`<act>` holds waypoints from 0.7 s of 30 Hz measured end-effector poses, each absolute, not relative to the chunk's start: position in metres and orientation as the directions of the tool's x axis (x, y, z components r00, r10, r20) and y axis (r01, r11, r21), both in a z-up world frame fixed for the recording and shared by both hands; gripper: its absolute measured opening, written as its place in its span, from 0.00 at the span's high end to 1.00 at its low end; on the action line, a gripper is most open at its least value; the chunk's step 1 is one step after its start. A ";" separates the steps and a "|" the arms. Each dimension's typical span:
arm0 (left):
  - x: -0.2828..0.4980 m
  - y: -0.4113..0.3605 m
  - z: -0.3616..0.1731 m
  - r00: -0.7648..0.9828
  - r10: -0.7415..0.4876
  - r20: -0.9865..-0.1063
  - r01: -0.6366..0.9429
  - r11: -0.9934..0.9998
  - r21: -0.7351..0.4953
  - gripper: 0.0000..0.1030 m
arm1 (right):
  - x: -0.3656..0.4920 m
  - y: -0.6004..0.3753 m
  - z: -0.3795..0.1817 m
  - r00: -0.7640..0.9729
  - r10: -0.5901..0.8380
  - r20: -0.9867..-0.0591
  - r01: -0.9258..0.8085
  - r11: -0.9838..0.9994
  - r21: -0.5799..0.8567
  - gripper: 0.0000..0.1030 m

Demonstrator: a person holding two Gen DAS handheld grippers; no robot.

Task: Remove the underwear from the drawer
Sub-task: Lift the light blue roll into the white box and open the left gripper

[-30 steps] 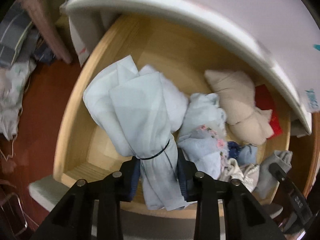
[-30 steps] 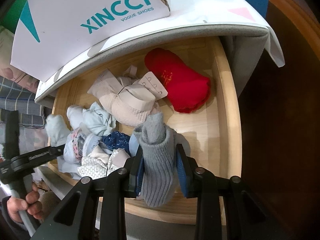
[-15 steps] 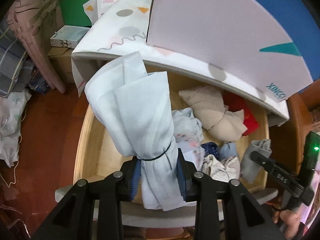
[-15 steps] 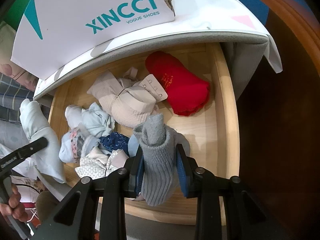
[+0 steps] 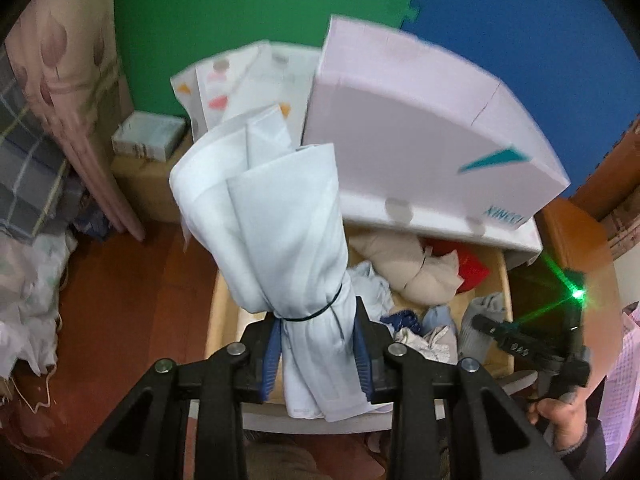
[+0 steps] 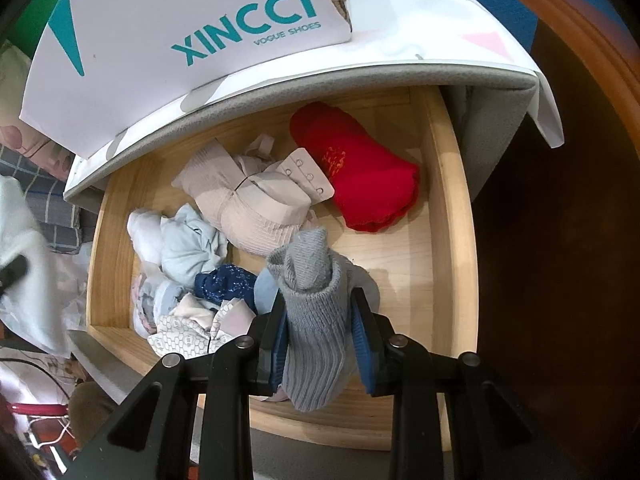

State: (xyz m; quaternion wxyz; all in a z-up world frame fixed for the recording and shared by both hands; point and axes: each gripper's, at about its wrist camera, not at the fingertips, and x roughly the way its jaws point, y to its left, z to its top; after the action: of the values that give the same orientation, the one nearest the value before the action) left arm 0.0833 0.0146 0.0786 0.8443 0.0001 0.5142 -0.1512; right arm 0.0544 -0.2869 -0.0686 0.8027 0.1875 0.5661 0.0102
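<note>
My left gripper (image 5: 316, 344) is shut on a pale blue rolled garment (image 5: 276, 224) tied with a thin black band, held up well above the open wooden drawer (image 5: 218, 308). My right gripper (image 6: 318, 344) is shut on a grey knitted roll (image 6: 312, 300) just above the drawer's (image 6: 456, 240) front part. Inside lie a beige bra bundle (image 6: 248, 204), a red roll (image 6: 360, 176), a light blue bundle (image 6: 188, 244), a dark blue piece (image 6: 224, 282) and a white patterned piece (image 6: 188, 328). In the left wrist view the right gripper (image 5: 516, 344) shows at the right, a hand under it.
A white XINCCI shoe box (image 6: 180, 28) sits on the cabinet's patterned top (image 6: 420, 28), overhanging the drawer. A dark wooden surface (image 6: 560, 240) lies to the right. Left of the cabinet are a red-brown floor (image 5: 120, 288), a curtain (image 5: 68, 92), a small box (image 5: 148, 140) and heaped cloth (image 5: 28, 280).
The left gripper has risen out of the drawer with the pale blue garment, so the drawer now looks small below it. The right gripper has kept still with the grey roll.
</note>
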 end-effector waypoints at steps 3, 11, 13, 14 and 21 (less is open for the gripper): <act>0.082 0.022 0.112 0.481 -0.265 -0.836 0.269 0.952 -0.147 0.69 | 0.055 -0.284 -0.068 0.356 0.215 -0.909 0.190 0.936 0.295 0.74; 0.102 0.022 0.196 0.590 -0.287 -0.754 0.299 0.946 -0.125 0.69 | 0.055 -0.280 -0.067 0.360 0.207 -0.910 0.185 0.940 0.286 0.75; 0.112 0.015 0.215 0.621 -0.290 -0.728 0.310 0.944 -0.112 0.69 | 0.054 -0.280 -0.065 0.367 0.199 -0.909 0.188 0.941 0.282 0.75; 0.118 0.010 0.223 0.628 -0.296 -0.719 0.322 0.941 -0.106 0.69 | 0.054 -0.280 -0.065 0.368 0.198 -0.908 0.187 0.941 0.281 0.75; 0.169 -0.031 0.256 0.667 -0.311 -0.677 0.385 0.922 -0.043 0.69 | 0.052 -0.280 -0.064 0.368 0.193 -0.909 0.189 0.942 0.276 0.75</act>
State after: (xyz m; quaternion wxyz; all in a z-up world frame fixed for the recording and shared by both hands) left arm 0.1688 -0.0311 0.2562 0.9116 0.0516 0.3604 -0.1907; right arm 0.0522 -0.2802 -0.0637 0.8095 0.1698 0.5621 0.0014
